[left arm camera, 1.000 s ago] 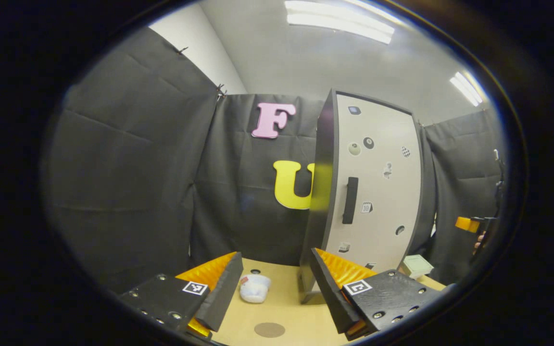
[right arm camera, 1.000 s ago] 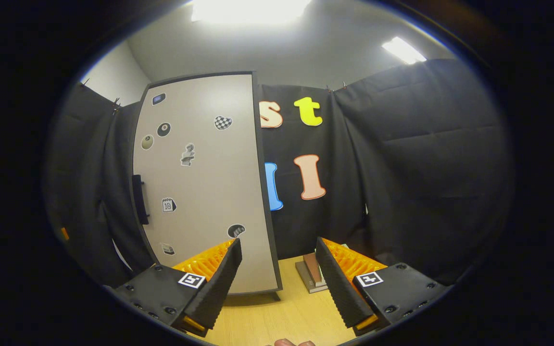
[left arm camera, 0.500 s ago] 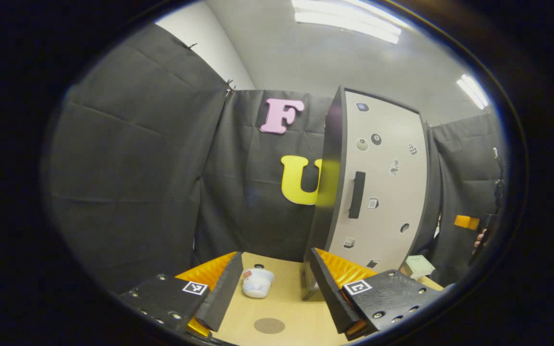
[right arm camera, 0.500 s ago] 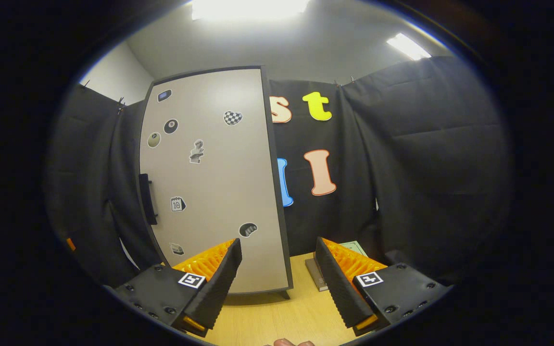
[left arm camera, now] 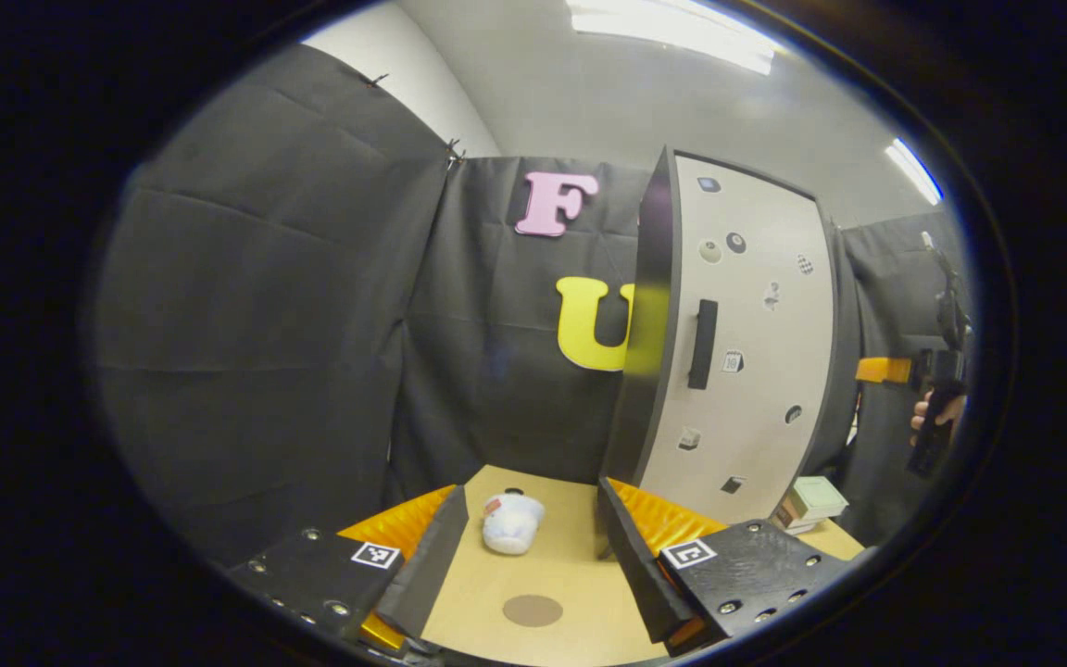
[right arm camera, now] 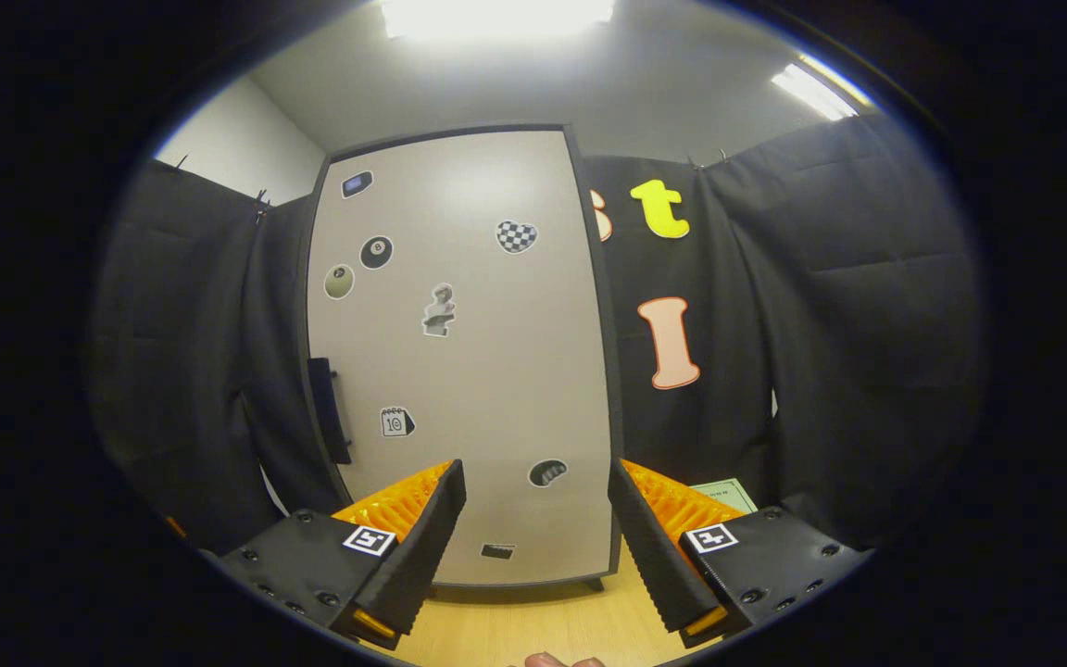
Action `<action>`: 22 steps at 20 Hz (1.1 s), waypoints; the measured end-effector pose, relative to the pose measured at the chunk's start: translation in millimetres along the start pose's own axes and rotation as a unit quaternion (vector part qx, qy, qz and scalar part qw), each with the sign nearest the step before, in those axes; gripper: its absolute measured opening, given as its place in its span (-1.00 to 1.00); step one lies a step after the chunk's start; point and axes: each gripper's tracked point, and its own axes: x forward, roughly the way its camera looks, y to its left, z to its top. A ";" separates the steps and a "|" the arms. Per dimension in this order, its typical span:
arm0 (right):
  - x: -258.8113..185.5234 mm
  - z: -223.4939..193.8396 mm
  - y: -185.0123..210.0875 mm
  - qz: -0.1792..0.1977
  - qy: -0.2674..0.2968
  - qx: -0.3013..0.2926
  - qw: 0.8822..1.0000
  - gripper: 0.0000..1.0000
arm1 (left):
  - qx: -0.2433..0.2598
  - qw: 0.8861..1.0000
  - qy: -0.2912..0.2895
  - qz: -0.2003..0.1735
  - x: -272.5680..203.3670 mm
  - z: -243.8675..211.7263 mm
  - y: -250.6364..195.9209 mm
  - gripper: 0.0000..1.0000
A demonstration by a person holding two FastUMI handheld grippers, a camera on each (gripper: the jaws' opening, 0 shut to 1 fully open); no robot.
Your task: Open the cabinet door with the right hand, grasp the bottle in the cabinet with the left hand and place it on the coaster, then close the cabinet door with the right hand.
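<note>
In the left gripper view, the left gripper (left arm camera: 529, 551), open and empty, has neared the coaster (left arm camera: 533, 610) at 6 o'clock, while the right gripper view shows the right gripper (right arm camera: 536, 542), open and empty, now squarely facing the shut door (right arm camera: 469, 371), handle (right arm camera: 329, 423) at 9 o'clock; bottle presumably inside.

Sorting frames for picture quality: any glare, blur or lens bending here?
Left gripper view: sharp; the grey sticker-covered cabinet door bows from fisheye. Right gripper view: the ceiling light is blown out, leaving a soft sheen high on the door; no motion blur.
</note>
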 end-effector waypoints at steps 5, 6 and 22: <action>23.9 21.9 70.3 0.055 -0.013 0.005 0.998 0.95 | -0.025 0.999 0.026 0.014 -2.3 -19.2 18.6 0.70; 27.7 25.4 85.7 0.065 -0.016 0.002 0.998 0.95 | -0.025 0.999 0.028 0.021 -3.5 -19.7 26.5 0.70; 114.5 0.1 205.7 0.097 0.025 0.006 0.995 0.95 | -0.031 0.992 0.068 0.105 -14.9 -57.3 101.3 0.73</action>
